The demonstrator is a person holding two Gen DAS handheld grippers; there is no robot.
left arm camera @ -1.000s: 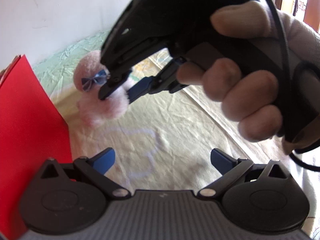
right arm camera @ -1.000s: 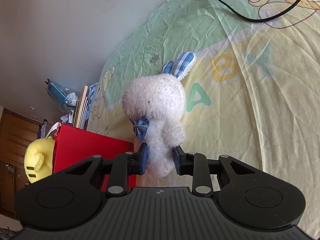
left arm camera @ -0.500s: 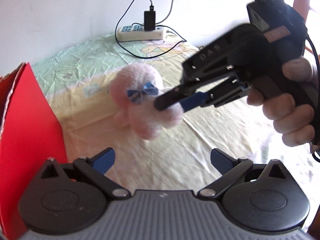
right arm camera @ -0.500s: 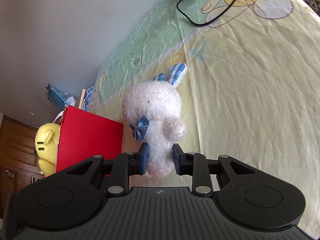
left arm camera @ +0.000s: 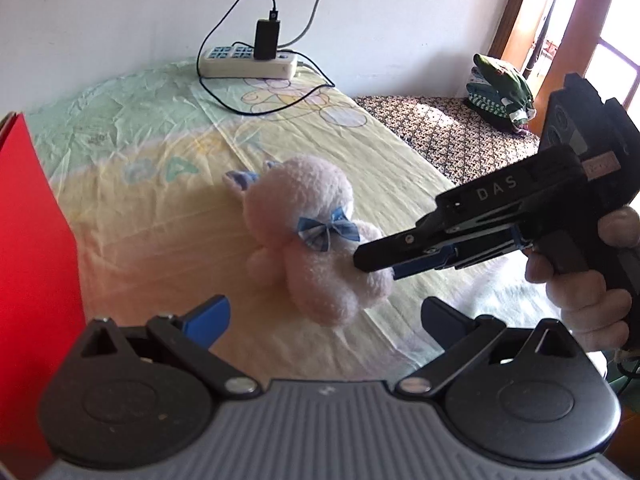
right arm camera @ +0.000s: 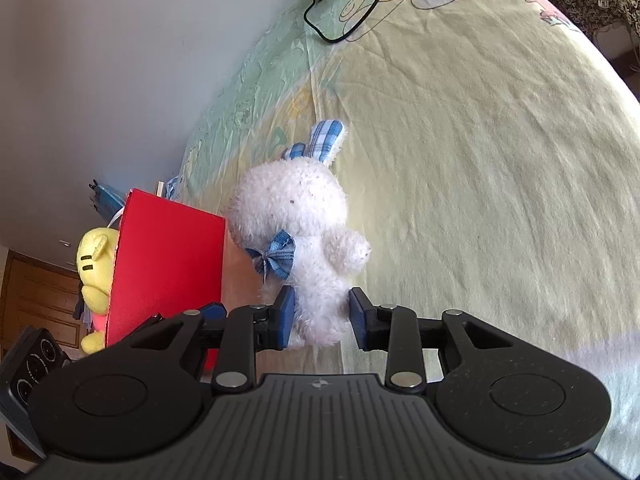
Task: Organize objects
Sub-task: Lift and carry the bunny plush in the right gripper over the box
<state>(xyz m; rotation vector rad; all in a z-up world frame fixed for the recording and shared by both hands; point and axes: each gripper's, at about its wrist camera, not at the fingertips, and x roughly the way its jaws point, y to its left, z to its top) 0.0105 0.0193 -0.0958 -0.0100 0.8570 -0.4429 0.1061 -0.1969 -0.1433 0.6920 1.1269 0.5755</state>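
A white plush rabbit with a blue bow and checked ears hangs just above the yellow bedsheet, to the right of a red box. My right gripper has the rabbit's lower body between its blue pads. Its jaws are opening, with the pads still against the fur. In the left wrist view the rabbit is at the centre and a hand brings the right gripper in from the right. My left gripper is open and empty, in front of the rabbit and beside the red box.
A yellow plush toy sits behind the red box's far side. A power strip with a charger and a black cable lies at the head of the bed. Folded clothes rest on a patterned cover at the right.
The right gripper has carried the rabbit rightwards, away from the red box, and its pads now stand slightly wider. The left gripper has tilted up a little and stays open.
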